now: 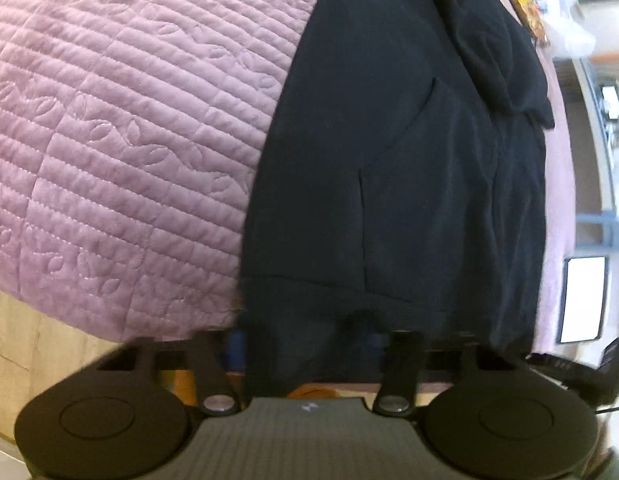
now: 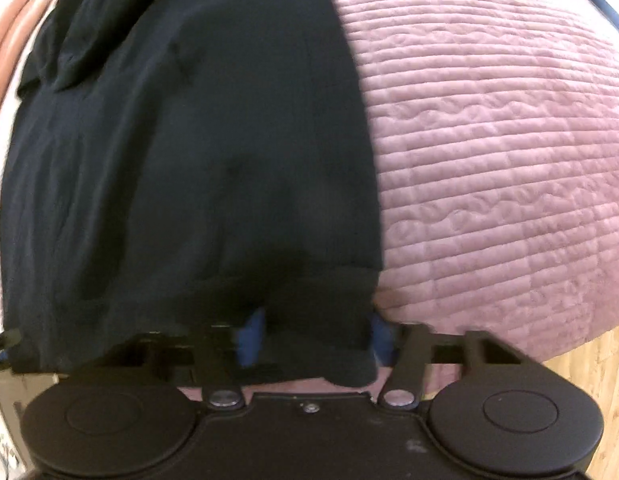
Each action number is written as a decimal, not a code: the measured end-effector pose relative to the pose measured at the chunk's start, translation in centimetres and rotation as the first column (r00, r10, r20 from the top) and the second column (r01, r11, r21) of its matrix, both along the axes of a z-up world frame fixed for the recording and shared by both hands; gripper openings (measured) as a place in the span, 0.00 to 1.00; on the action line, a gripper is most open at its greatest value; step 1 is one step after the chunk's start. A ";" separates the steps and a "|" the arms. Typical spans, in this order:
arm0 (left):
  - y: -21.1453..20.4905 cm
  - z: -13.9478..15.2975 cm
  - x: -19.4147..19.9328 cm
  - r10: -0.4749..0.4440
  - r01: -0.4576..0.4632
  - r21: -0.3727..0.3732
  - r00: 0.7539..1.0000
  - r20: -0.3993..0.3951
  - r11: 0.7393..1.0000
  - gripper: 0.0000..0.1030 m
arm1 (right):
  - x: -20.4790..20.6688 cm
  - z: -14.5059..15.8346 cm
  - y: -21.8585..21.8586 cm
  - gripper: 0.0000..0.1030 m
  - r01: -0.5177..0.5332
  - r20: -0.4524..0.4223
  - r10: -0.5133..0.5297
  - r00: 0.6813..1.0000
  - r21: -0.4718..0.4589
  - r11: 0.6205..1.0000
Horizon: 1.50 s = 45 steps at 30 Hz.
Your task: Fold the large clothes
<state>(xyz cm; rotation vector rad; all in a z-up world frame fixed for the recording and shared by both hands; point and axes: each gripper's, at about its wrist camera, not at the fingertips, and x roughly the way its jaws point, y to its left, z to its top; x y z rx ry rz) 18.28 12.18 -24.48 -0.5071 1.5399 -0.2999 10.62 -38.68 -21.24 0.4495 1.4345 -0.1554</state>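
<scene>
Pink quilted bedspread (image 1: 109, 140) under black garment (image 1: 389, 160); wood floor (image 2: 589, 360), prob.

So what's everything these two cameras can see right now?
black garment: one, black, spread along the quilt, its near hem between both grippers' fingers
quilt: one, pink, stitched in lines and leaves, under the garment
plastic bag: one, white, far upper right in the left view
white panel: one, white with dark frame, right edge of the left view
wooden floor: light wood, below the quilt's edge
left gripper: one, black with blue pads, at the hem, fabric between the fingers
right gripper: one, black with blue pads, at the hem's corner, fabric between the fingers
</scene>
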 end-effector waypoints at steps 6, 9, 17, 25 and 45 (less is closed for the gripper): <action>1.9 3.2 0.6 0.089 -0.071 -0.146 0.989 0.117 0.987 0.08 | 0.7 3.1 -1.0 0.11 0.096 0.098 -0.104 0.990 0.088 0.991; 2.0 6.2 3.0 0.135 -0.087 -0.227 0.969 0.205 0.970 0.08 | 2.9 6.7 -1.3 0.10 0.086 0.207 -0.104 0.973 0.095 0.992; -0.2 12.7 15.2 0.224 -0.062 -0.312 0.826 0.517 0.948 0.08 | 16.6 11.2 -4.7 0.10 0.059 0.502 -0.077 0.861 0.050 0.997; -4.4 13.5 28.2 0.288 -0.203 -0.204 0.701 0.653 0.958 0.53 | 29.6 10.3 -8.5 0.51 0.152 0.598 -0.102 0.795 -0.033 0.988; -8.3 6.8 38.0 0.062 -0.159 0.119 0.813 0.579 0.980 0.66 | 38.4 2.9 -12.1 0.72 -0.050 0.505 0.084 0.859 -0.082 0.995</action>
